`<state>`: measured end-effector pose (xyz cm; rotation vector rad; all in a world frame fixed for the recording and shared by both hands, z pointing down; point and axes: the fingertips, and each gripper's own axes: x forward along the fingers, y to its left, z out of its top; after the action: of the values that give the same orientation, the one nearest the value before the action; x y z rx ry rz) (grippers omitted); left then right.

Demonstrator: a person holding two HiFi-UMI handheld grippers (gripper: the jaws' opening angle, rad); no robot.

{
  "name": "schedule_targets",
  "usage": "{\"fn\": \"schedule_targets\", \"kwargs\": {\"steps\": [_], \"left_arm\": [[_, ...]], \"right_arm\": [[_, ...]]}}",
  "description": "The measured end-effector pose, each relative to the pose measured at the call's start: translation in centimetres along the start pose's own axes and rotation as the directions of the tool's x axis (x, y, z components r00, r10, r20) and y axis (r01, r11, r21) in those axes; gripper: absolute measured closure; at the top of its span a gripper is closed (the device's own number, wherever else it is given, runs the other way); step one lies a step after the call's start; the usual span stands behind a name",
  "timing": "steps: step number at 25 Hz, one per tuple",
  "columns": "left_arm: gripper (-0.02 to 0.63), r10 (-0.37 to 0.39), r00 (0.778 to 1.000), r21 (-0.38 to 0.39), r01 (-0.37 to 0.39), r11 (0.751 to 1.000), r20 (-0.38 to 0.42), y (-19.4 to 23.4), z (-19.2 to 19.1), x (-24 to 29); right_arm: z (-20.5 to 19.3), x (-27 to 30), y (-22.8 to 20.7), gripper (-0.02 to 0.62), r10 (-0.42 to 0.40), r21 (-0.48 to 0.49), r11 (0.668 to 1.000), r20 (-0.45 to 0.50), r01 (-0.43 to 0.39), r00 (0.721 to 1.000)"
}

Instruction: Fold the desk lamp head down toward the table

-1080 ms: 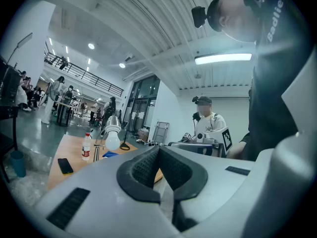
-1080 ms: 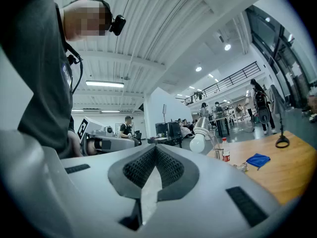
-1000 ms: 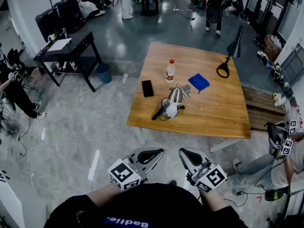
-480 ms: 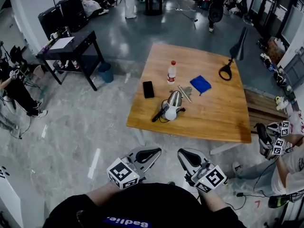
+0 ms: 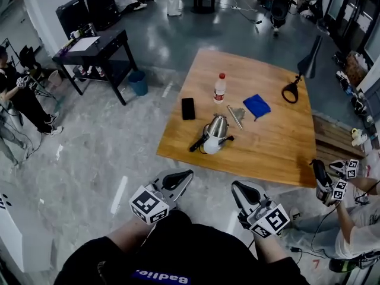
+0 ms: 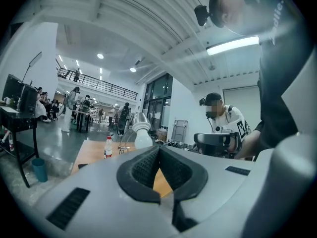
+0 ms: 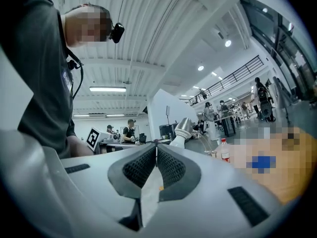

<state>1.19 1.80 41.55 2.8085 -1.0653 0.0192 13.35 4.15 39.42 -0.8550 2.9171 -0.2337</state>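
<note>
The desk lamp (image 5: 215, 132) is seen mid-way along the bench (image 5: 279, 159), its head toward the near edge. The left tongs (image 5: 180, 176) and right tongs (image 5: 239, 187) are held level, closed on nothing, short of that edge, with open floor (image 5: 119, 153) to the left.

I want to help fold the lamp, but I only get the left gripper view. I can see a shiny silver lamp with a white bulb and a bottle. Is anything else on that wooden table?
Observer: Yes. The head view shows a blue cloth lying on the wooden table, to the right of the silver desk lamp.
Operator: Is the other gripper holding anything?
Observer: No. The right gripper has its jaws together with nothing between them.
Operator: Are we at the lamp?
Observer: Not yet. From above, the left gripper and the right gripper hang over the grey floor, short of the table's near edge.
</note>
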Motion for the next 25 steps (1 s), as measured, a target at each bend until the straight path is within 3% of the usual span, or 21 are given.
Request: {"fn": "schedule_targets", "kwargs": {"steps": [6,15,19,25], "left_arm": [[0.597,-0.033,0.999,0.041,0.034,0.999,-0.037,7.7,-0.8,3.2],[0.597,-0.219,0.963,0.081,0.234,0.969,-0.159,16.4,-5.2,11.6],[0.595,-0.248,0.946,0.095,0.272,0.958,-0.209,17.1,-7.1,15.2],[0.584,-0.225,0.936,0.120,0.264,0.957,-0.269,17.9,-9.1,18.9]], "right_arm": [[1.2,3.9,-4.6,0.591,-0.091,-0.034,0.995,-0.016,0.091,0.996],[2.4,9.0,-11.6,0.591,-0.295,-0.158,0.947,-0.068,0.281,0.953],[2.5,9.6,-13.5,0.591,-0.305,-0.151,0.945,-0.072,0.292,0.950],[2.8,11.1,-16.3,0.589,-0.254,-0.172,0.957,-0.106,0.234,0.961]]}}
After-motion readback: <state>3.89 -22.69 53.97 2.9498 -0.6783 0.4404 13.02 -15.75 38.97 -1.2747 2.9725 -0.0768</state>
